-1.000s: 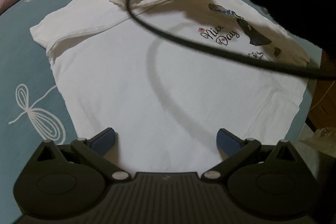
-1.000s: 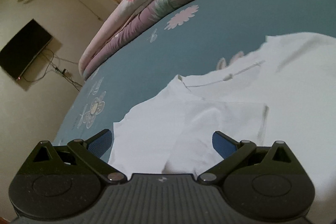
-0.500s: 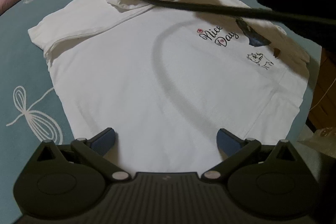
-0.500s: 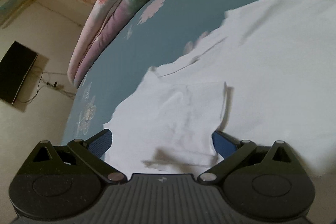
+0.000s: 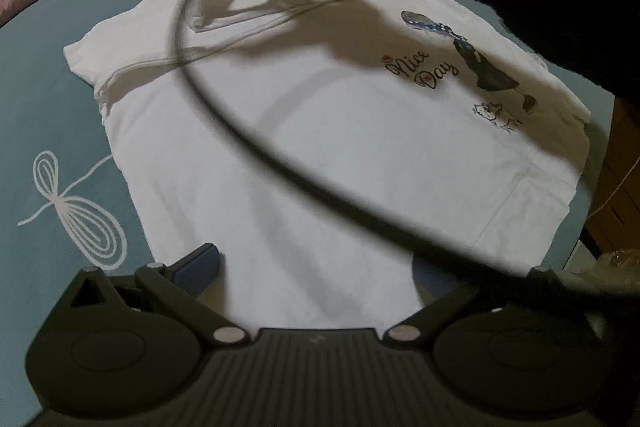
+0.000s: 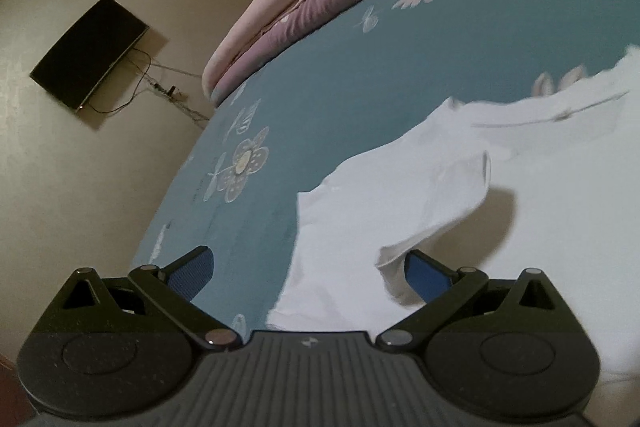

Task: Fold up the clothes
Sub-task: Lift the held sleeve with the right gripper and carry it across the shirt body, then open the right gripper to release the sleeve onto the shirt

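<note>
T-shirt (image 5: 320, 131) lies mostly flat on the bed (image 5: 48, 115), one sleeve (image 6: 432, 203) flipped inward, main folds still left. Left tool (image 5: 316, 275) and right tool (image 6: 308, 267) both spread wide, holding nothing.

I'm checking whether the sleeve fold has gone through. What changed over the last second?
The right gripper pulled back and up from the white printed T-shirt, jaws open; the sleeve it had been over now lies folded inward, its edge lifted. The black cable swung across. The left gripper stayed open over the hem.
</note>
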### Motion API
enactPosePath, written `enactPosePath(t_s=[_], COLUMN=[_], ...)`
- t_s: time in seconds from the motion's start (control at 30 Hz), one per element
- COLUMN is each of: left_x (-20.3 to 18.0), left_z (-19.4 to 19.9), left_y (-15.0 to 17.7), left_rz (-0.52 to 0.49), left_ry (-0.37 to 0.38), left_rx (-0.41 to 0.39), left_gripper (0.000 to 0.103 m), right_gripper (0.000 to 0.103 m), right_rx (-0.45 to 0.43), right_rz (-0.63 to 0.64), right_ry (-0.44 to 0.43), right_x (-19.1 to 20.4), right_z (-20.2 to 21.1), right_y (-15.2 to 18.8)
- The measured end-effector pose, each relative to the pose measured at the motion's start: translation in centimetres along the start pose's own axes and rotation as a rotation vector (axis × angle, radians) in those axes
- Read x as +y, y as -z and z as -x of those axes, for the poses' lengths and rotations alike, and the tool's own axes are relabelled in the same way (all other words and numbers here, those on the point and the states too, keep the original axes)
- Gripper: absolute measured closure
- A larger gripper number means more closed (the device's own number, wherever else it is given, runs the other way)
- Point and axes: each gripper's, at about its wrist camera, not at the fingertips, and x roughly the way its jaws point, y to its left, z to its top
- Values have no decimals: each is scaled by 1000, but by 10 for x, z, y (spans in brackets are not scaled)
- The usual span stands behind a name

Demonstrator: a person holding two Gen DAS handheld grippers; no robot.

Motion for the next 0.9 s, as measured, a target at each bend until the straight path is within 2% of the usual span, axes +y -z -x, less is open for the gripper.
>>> enactPosePath(t_s=[0.1, 0.27, 0.4, 0.47, 0.53, 0.67, 0.8, 0.87, 0.9], left_x=[1, -2, -2, -3, -3, -3, -3, -1, 1], left_z=[-2, 1, 2, 1, 1, 0, 4, 7, 10], left_y=[-1, 1, 4, 5, 5, 6, 8, 8, 8], left_rz=[3, 8, 3, -3, -2, -7, -10, -9, -3], left_ry=[-5, 2, -8, -14, -14, -19, -30, -45, -54], left_rx=[2, 4, 24, 29, 29, 30, 31, 22, 15], left_gripper=[1, 1, 1, 1, 1, 1, 1, 1, 1], right_gripper=[0, 0, 0, 0, 0, 0, 0, 0, 2], right_rx=[-25, -23, 20, 40, 48, 50, 40, 14, 0], right_rz=[-3, -53, 4, 44, 94, 159, 199, 264, 317], right_ry=[36, 28, -57, -88, -84, -34, 53, 174, 262], right_x=[-10, -13, 12, 23, 29, 30, 15, 5, 1], right_z=[14, -17, -42, -44, -36, -7, 35, 58, 68], right_y=[-4, -13, -13, -12, -9, -4, 5, 16, 24])
